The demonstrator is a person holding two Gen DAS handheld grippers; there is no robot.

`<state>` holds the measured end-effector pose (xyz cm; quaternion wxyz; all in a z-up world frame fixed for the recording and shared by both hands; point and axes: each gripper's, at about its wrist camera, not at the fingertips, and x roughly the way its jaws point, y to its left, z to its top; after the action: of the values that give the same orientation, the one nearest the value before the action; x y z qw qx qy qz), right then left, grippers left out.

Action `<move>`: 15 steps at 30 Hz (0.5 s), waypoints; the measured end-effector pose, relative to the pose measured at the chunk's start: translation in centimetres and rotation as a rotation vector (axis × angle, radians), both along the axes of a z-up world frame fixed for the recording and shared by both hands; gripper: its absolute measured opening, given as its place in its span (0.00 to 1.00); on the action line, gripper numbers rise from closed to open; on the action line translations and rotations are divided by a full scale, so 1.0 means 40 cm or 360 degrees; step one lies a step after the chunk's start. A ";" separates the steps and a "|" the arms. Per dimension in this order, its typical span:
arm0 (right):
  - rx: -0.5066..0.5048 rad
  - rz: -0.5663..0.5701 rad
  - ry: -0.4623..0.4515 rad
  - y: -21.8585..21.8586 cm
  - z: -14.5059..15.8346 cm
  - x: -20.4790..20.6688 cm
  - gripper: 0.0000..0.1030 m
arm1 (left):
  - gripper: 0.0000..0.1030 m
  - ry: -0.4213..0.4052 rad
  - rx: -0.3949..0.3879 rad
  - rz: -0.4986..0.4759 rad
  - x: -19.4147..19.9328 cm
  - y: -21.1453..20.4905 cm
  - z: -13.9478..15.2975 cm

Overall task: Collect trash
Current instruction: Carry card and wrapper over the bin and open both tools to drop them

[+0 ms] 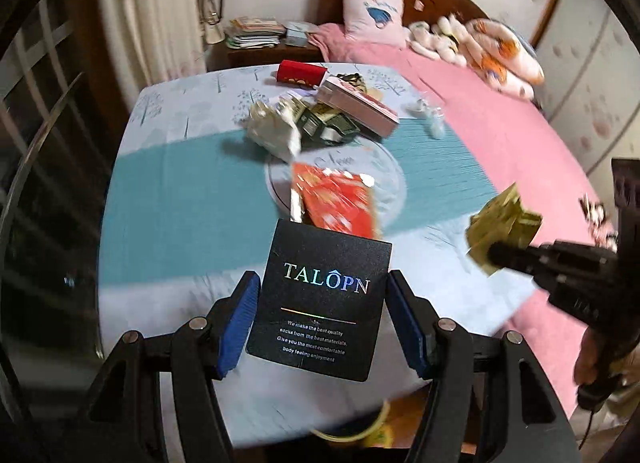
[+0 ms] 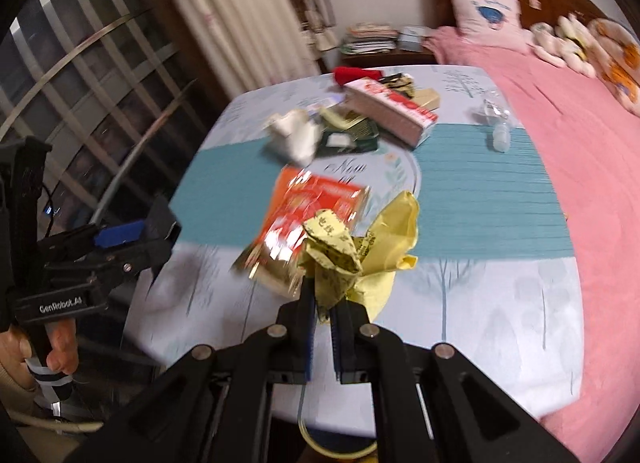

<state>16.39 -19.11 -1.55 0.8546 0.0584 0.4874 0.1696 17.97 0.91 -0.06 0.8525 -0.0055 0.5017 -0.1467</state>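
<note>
My left gripper [image 1: 318,295] holds a black "TALOPN" box [image 1: 320,295] between its blue pads [image 1: 244,303], above the table's near edge. My right gripper [image 2: 322,303] is shut on a crumpled yellow wrapper [image 2: 356,247]; it shows at the right of the left wrist view [image 1: 504,227]. A red and gold foil snack bag [image 2: 304,215] lies on the table just beyond both grippers. Further back lie a crumpled white paper [image 1: 272,127], a dark green packet [image 1: 328,123], a pink and red carton [image 1: 360,103] and a red box [image 1: 300,73].
The table [image 1: 168,191] has a white and teal cloth. A crushed clear plastic bottle [image 2: 498,123] lies at its right. A pink bed [image 2: 580,143] stands to the right, a nightstand with books [image 1: 256,35] behind. A yellow-rimmed bin [image 1: 360,427] sits below the table's near edge.
</note>
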 end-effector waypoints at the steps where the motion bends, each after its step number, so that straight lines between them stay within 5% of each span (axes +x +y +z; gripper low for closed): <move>1: 0.0001 0.0029 0.0000 -0.002 0.003 -0.020 0.06 | 0.60 0.0001 -0.0016 0.0045 -0.048 -0.014 0.006; 7: 0.0017 0.0222 0.0025 -0.020 0.004 -0.183 0.06 | 0.60 0.0039 -0.0048 0.0163 -0.237 -0.071 0.004; 15: 0.0125 0.0243 0.0181 -0.046 -0.052 -0.332 0.06 | 0.60 0.0187 0.0054 0.0079 -0.404 -0.145 -0.045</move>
<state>3.10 -20.95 -3.62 0.8072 0.0641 0.5310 0.2496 1.82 -4.89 -1.85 0.8249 -0.0122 0.5530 -0.1164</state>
